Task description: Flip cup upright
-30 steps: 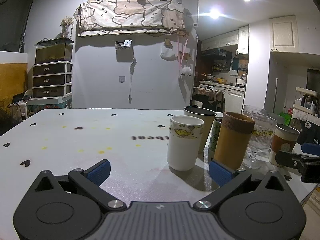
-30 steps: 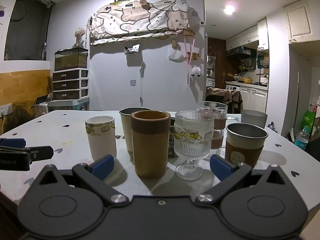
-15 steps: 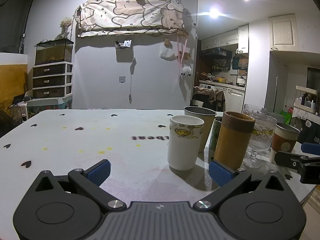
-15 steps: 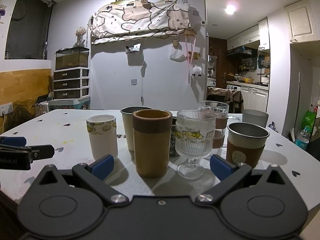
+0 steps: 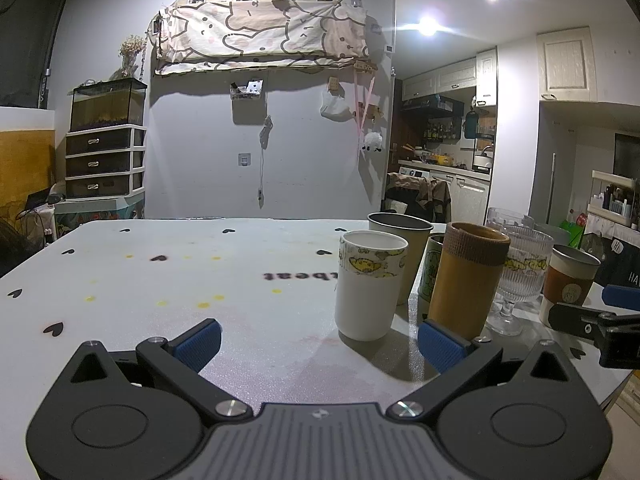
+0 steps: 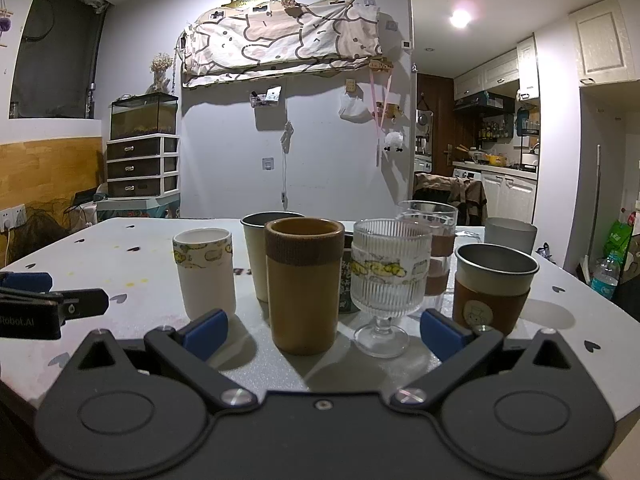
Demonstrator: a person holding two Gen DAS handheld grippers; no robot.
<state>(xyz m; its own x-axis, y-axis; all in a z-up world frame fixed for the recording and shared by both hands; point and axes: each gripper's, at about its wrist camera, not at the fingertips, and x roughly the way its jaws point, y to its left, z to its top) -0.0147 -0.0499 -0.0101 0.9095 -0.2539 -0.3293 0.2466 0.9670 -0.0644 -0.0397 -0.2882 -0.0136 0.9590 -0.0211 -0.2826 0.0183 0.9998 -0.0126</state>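
**Q:** State of the grippers at time of inspection?

**A:** My left gripper was spread wide, nothing between the blue pads, held low over the table. My right gripper was likewise wide open and empty. Neither touched a cup. Each showed at the edge of the other's view, cut off by the frame.

**Q:** Location of the cups?

**A:** All clustered toward the table's right side. Nearest my left gripper: a white cup w/ a yellow-patterned band, mouth up. Just right of it, a tan cup w/ a brown ribbed collar, also upright; in the right view that tan cup stood between my fingers' line, w/ a ribbed glass goblet just beside it. A metal cup w/ a brown sleeve stood further right, mouth up.

**Q:** Anything obscured?

**A:** Several items. A beige tumbler was partly behind the white and tan cups. A dark printed cup sat wedged behind the tan one; only a sliver showed, rim unclear. A clear glass w/ a brown band was half hidden by the goblet. A grey cup at the rear showed its upper part only; couldn't tell if it was inverted. Table lettering was partly blocked by the white cup.
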